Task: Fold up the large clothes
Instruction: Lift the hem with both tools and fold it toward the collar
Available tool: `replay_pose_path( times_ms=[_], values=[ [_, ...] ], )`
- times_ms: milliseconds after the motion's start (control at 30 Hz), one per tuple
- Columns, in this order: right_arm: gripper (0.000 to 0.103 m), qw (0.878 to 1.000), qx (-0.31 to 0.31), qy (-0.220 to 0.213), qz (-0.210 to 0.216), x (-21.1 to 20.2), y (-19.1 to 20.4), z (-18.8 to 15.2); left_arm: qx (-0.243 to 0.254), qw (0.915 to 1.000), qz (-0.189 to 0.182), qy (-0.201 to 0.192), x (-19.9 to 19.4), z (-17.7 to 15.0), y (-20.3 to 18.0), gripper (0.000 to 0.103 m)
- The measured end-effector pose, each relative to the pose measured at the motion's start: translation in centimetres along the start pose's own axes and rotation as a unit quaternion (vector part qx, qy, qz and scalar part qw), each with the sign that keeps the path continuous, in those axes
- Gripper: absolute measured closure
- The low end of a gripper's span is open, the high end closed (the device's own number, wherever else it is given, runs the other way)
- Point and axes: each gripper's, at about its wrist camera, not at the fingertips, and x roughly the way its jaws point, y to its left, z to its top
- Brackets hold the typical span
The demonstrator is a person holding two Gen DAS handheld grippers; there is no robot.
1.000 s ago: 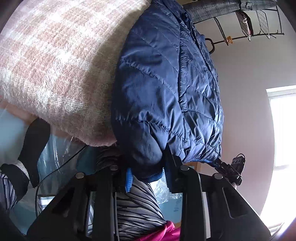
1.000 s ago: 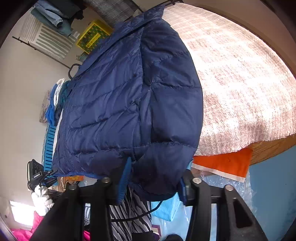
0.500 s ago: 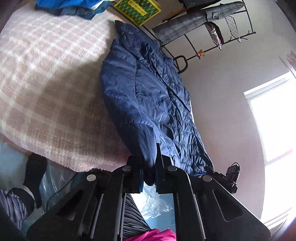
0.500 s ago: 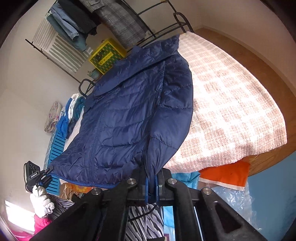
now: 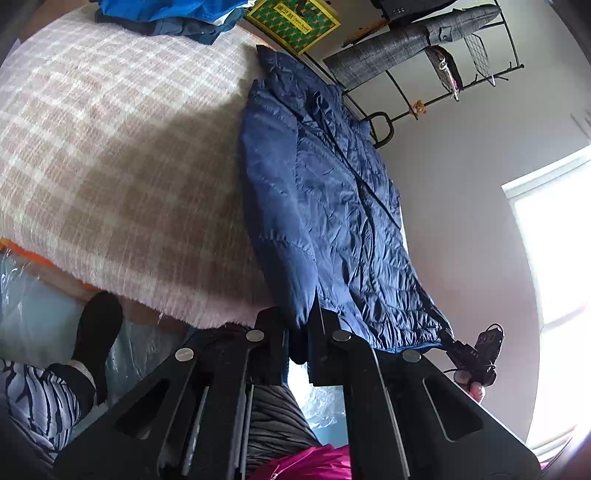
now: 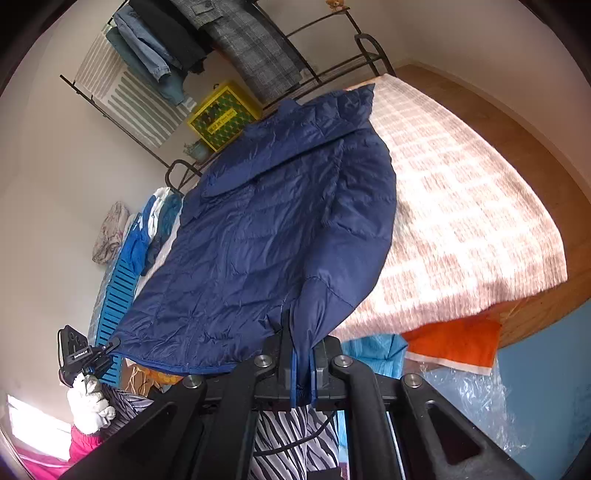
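Navy quilted jacket (image 5: 332, 206) spread front-up along one side of a bed under a pink-and-white checked blanket (image 5: 122, 173), collar toward the far end, hem toward the cameras. Zip line visible down the front.

Left hand-held gripper (image 5: 301, 332) pinching the cuff end of one sleeve, jaws pressed onto the fabric, sleeve drawn off the near edge of the bed. Right hand-held gripper (image 6: 303, 365) likewise clamped on the cuff of the other sleeve (image 6: 314, 314), cuff hanging down between the jaws. Same gripper also seen in the left wrist view (image 5: 476, 354) at the jacket's hem corner; left one seen in the right wrist view (image 6: 85, 354), held in a white-gloved hand (image 6: 90, 402).

Folded blue clothes (image 5: 170, 14) stacked at the far end of the bed. Black metal rack (image 6: 258, 55) against the wall, carrying grey checked and denim garments. Yellow box (image 6: 223, 114) below the rack. Orange cloth (image 6: 454, 343) showing under the blanket's near edge. Window (image 5: 554, 240) on the wall beside the bed.
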Motion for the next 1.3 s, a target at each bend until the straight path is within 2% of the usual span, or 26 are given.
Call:
replay_pose_path(
  times_ms=[200, 267, 433, 567, 700, 933, 1000, 1067, 1167, 1200, 1267, 1300],
  values=[
    [0.101, 0.999, -0.034, -0.031, -0.017, 1.4, 2.5, 7.1, 0.036, 0.9991, -0.008, -0.022, 1.3, 7.0, -3.8, 0.099],
    [0.101, 0.998, -0.037, -0.043, -0.026, 2.5, 3.2, 9.9, 0.06, 0.9976, -0.003, -0.035, 2.4, 10.0, -5.6, 0.099],
    [0.101, 0.996, -0.04, -0.072, -0.042, 5.2, 4.0, 16.5, 0.077, 0.9952, 0.0, -0.06, 5.4, 16.9, -8.5, 0.099],
    [0.101, 0.994, -0.038, -0.078, -0.064, 8.4, 3.8, 21.8, 0.099, 0.9924, 0.025, -0.068, 9.0, 22.4, -10.7, 0.099],
    [0.101, 0.991, -0.047, -0.077, -0.101, 13.0, 3.5, 26.8, 0.115, 0.9882, 0.07, -0.072, 13.3, 27.6, -12.0, 0.099],
    [0.101, 0.986, -0.04, -0.051, -0.156, 21.4, 1.6, 32.8, 0.098, 0.9893, 0.098, -0.045, 21.3, 34.3, -10.9, 0.099],
    [0.101, 0.984, -0.037, -0.041, -0.171, 23.3, 0.9, 33.6, 0.088, 0.9911, 0.096, -0.028, 23.5, 35.4, -9.8, 0.099],
    [0.101, 0.983, -0.033, -0.031, -0.18, 25.1, 0.1, 34.1, 0.085, 0.99, 0.111, -0.021, 25.7, 36.3, -8.5, 0.099],
    [0.101, 0.984, -0.033, -0.013, -0.174, 26.7, -0.8, 34.6, 0.082, 0.9901, 0.113, -0.006, 27.8, 37.4, -7.0, 0.099],
    [0.1, 0.984, -0.038, -0.01, -0.172, 27.0, -1.0, 34.6, 0.079, 0.9904, 0.113, -0.001, 28.0, 37.6, -6.7, 0.098],
    [0.095, 0.987, -0.032, -0.002, -0.16, 27.0, -1.5, 34.9, 0.067, 0.9927, 0.096, 0.03, 28.8, 38.6, -5.9, 0.079],
    [0.087, 0.989, -0.026, 0.002, -0.146, 26.9, -1.8, 35.0, 0.061, 0.9935, 0.086, 0.045, 28.9, 39.0, -5.7, 0.065]
  ],
)
